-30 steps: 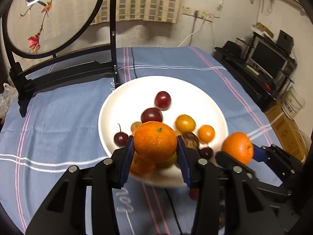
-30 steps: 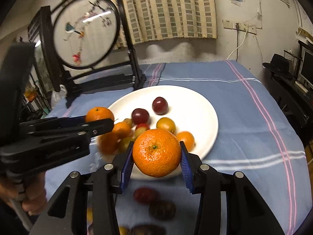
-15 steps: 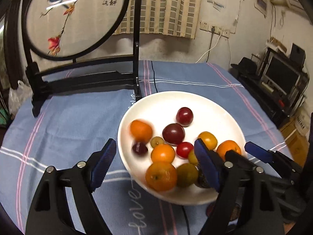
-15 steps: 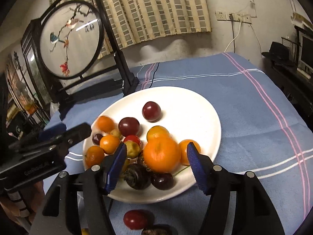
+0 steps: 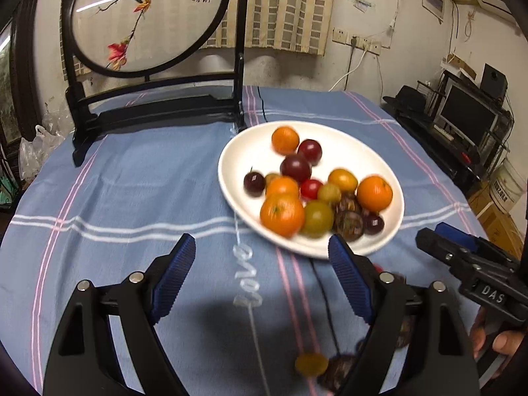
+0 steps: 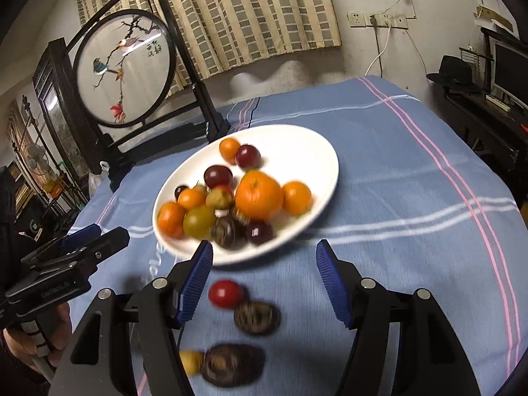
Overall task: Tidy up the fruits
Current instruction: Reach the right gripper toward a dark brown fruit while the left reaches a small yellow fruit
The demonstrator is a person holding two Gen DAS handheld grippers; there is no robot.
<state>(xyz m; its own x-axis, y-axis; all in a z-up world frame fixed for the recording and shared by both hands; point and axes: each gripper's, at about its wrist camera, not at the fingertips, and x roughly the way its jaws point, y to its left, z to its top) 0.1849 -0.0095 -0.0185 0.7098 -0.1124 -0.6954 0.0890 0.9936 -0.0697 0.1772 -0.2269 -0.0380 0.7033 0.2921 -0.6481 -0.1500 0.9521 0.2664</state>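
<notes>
Left gripper (image 5: 262, 277) and right gripper (image 6: 264, 279), jaws just spread wide, empty. Oranges (image 6: 259, 194) and other fruit lie on the white plate (image 6: 313, 151) at 12 o'clock; a red tomato (image 6: 226, 293) lies between the right jaws on the cloth (image 6: 412, 198).

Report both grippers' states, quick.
Left gripper: open, holding nothing, fingers just opened over bare cloth.
Right gripper: open, holding nothing, fingers just opened.

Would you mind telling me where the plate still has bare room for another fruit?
The plate is bare along its far right side, beyond the big orange. Its near left half is crowded with fruit. Four loose fruits, including a red one, lie on the cloth.
</notes>
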